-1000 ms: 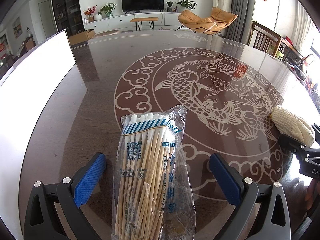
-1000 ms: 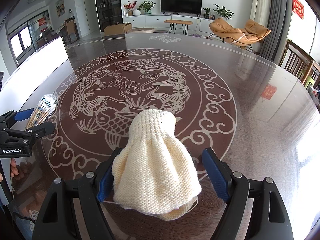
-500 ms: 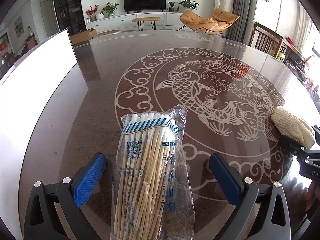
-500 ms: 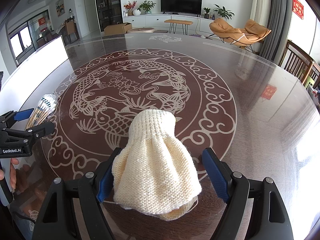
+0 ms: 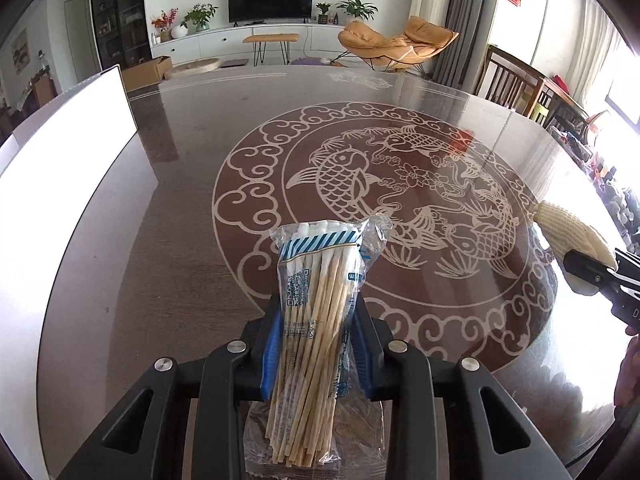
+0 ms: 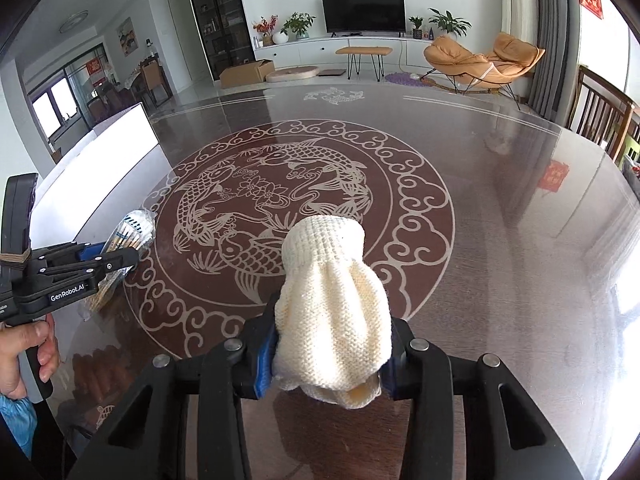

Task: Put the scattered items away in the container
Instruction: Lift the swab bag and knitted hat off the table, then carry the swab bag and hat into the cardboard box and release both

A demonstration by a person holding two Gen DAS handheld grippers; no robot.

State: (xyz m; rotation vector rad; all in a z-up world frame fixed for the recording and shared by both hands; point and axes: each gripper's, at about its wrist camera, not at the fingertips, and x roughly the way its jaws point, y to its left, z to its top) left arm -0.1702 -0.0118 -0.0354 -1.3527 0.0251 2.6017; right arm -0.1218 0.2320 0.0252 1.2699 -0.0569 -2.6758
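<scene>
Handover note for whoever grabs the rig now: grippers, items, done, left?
Left gripper: shut on the cotton swab pack.
Right gripper: shut on the knit glove.
The white container stands at the table's left edge.
Done: both items gripped. I cannot tell whether they are clear of the table.
Left: carry both to the container and release.

Dark glossy round table [image 5: 168, 216] carried pale koi-and-cloud medallion [image 5: 384, 200]. Beyond it stood black TV [image 5: 270, 0] on white cabinet [image 6: 360, 46], orange lounge chair [image 5: 400, 40], cardboard box [image 6: 246, 73], wooden chairs [image 5: 516, 84] at right.
</scene>
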